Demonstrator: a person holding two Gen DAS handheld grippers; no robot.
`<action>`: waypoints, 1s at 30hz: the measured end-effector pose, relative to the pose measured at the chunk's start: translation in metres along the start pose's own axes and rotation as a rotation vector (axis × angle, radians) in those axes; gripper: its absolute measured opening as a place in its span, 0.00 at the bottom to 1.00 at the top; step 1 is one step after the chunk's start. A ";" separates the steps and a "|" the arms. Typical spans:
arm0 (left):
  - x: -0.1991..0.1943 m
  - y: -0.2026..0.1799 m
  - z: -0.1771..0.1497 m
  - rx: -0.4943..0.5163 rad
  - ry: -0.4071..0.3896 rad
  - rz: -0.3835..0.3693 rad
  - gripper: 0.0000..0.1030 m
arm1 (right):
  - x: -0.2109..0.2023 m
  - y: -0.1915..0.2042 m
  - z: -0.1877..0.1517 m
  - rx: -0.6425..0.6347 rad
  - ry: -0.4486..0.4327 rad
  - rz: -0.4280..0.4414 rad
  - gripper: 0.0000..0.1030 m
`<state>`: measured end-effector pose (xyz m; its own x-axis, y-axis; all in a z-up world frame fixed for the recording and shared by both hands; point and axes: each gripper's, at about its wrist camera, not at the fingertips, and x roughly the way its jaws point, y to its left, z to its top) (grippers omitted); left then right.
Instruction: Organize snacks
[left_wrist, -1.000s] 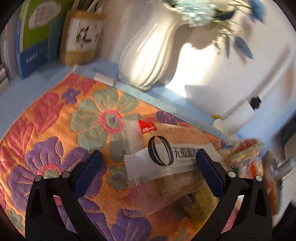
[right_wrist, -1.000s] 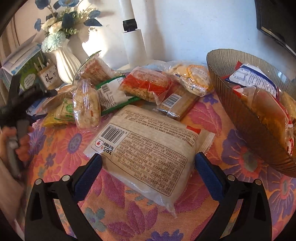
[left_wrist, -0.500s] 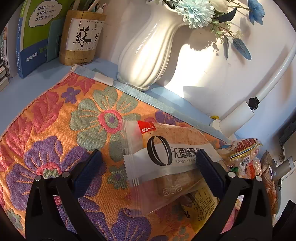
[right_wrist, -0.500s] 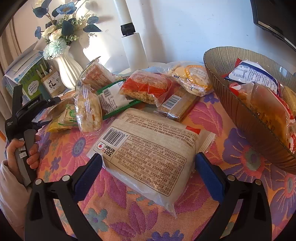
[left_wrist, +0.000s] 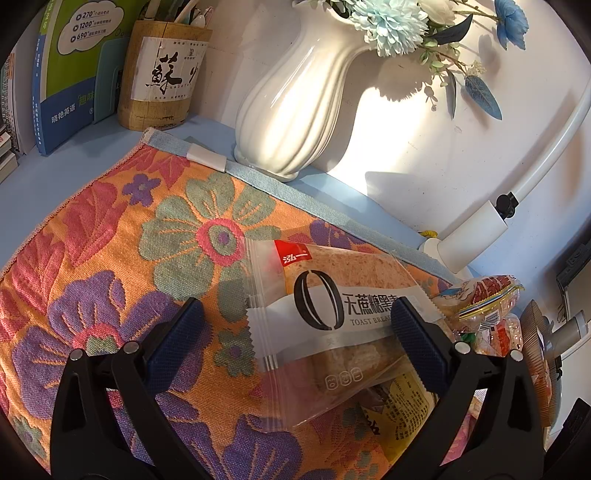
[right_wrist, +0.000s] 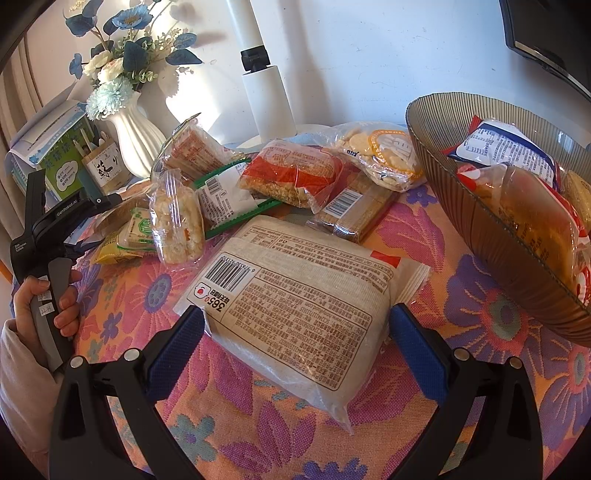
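Note:
In the left wrist view my left gripper (left_wrist: 295, 332) is open, its jaws on either side of a clear toast bread packet (left_wrist: 343, 310) that lies on the floral cloth (left_wrist: 110, 229). In the right wrist view my right gripper (right_wrist: 295, 336) is open, straddling the near end of a large white bread pack (right_wrist: 295, 295) with a barcode. Several snack packets (right_wrist: 291, 177) lie behind it. A ribbed brown bowl (right_wrist: 480, 221) at the right holds several packets. The left gripper (right_wrist: 55, 221), in a hand, shows at the left edge.
A white vase with blue flowers (left_wrist: 291, 107), a bamboo pen holder (left_wrist: 162, 74) and books (left_wrist: 55, 81) stand at the back left. A white lamp post (right_wrist: 266, 92) stands behind the snacks. More snack packets (left_wrist: 484, 295) lie to the right of the toast packet.
The left gripper has steadied over the toast packet after a blurred swing. The right gripper has edged slightly closer to the white bread pack. Both stay open.

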<state>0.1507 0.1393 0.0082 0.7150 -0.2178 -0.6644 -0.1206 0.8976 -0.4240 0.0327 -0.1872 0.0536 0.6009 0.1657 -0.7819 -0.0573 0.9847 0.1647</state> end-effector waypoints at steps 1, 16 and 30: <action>0.000 0.000 0.000 0.000 0.000 0.000 0.97 | 0.000 0.000 0.000 0.000 0.000 0.000 0.95; 0.000 0.000 0.000 0.000 0.000 0.001 0.97 | 0.000 0.000 0.000 -0.002 -0.001 0.000 0.95; -0.006 -0.013 -0.003 0.079 -0.024 0.163 0.97 | 0.005 0.006 -0.005 -0.018 0.068 -0.083 0.95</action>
<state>0.1459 0.1276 0.0154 0.7067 -0.0583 -0.7051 -0.1824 0.9479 -0.2613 0.0312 -0.1803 0.0481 0.5484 0.0864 -0.8318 -0.0246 0.9959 0.0872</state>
